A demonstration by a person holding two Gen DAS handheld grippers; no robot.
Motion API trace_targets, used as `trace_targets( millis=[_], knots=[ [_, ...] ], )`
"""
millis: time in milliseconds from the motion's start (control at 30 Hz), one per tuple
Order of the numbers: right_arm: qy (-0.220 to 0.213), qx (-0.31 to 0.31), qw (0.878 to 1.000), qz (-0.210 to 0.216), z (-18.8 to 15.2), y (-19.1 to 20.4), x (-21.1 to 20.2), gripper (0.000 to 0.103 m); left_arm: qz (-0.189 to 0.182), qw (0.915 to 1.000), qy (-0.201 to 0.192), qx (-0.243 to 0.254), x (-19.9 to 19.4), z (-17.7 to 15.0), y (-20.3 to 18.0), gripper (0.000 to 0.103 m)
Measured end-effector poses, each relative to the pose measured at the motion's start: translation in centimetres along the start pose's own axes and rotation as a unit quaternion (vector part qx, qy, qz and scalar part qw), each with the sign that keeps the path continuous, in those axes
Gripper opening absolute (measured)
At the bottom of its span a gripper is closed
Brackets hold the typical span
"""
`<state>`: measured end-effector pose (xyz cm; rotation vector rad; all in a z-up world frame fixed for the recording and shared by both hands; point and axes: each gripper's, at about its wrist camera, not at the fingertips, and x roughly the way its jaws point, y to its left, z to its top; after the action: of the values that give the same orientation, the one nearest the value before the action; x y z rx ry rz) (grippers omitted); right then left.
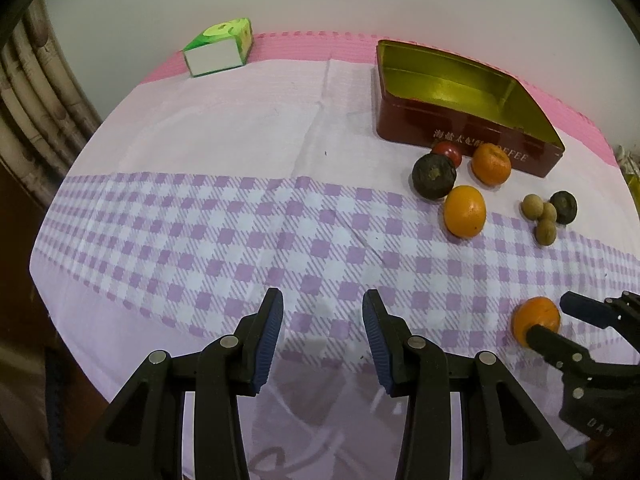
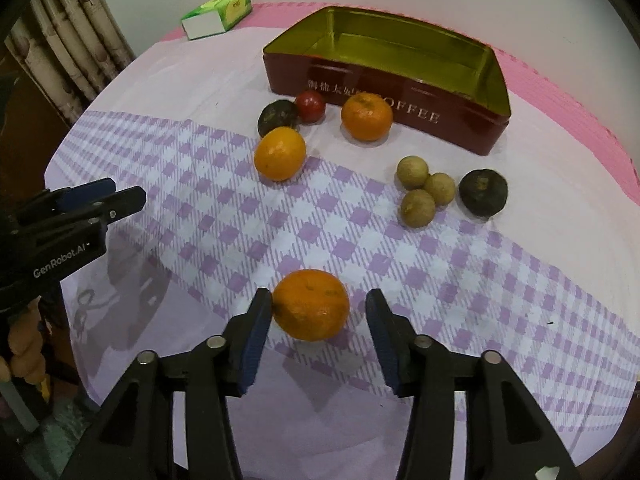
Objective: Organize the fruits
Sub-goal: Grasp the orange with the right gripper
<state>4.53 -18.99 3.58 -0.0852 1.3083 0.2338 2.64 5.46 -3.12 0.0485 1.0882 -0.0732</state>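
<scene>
Right gripper [image 2: 318, 312] spread around nearest orange [image 2: 311, 304], left pad touching; left gripper [image 1: 322, 320] spread, empty, over checked cloth [image 1: 200, 232].

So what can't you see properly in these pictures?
- Left wrist view: the gold lettering on the dark red metal tin is partly hidden by the small red fruit and an orange tangerine.
- Same view: the right gripper is cut off by the edge and covers part of the nearest tangerine.
</scene>
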Motion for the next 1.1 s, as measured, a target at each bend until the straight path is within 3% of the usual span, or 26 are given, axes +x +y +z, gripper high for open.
trace_targets(
  millis=[167,267,500,1100],
  knots=[
    [0.013,-0.002,1.0,0.005,-0.3,0.2,1.1,0.049,-0.001,1.0,0.005,0.001,0.5,0.0,-0.3,0.043],
    [0.023,0.001,1.0,0.015,-0.4,0.4,1.9,0.041,-0.002,0.9999,0.011,0.001,0.9,0.0,-0.5,0.043],
    [0.018,0.004,1.0,0.009,-0.3,0.4,2.1,0.039,-0.01,0.9998,0.018,0.006,1.7,0.3,-1.4,0.043],
    [-0.002,0.071,0.996,-0.052,0.6,-6.4,1.7,0.039,-0.056,0.9979,0.025,0.018,4.6,3.6,-6.1,0.043]
  ],
)
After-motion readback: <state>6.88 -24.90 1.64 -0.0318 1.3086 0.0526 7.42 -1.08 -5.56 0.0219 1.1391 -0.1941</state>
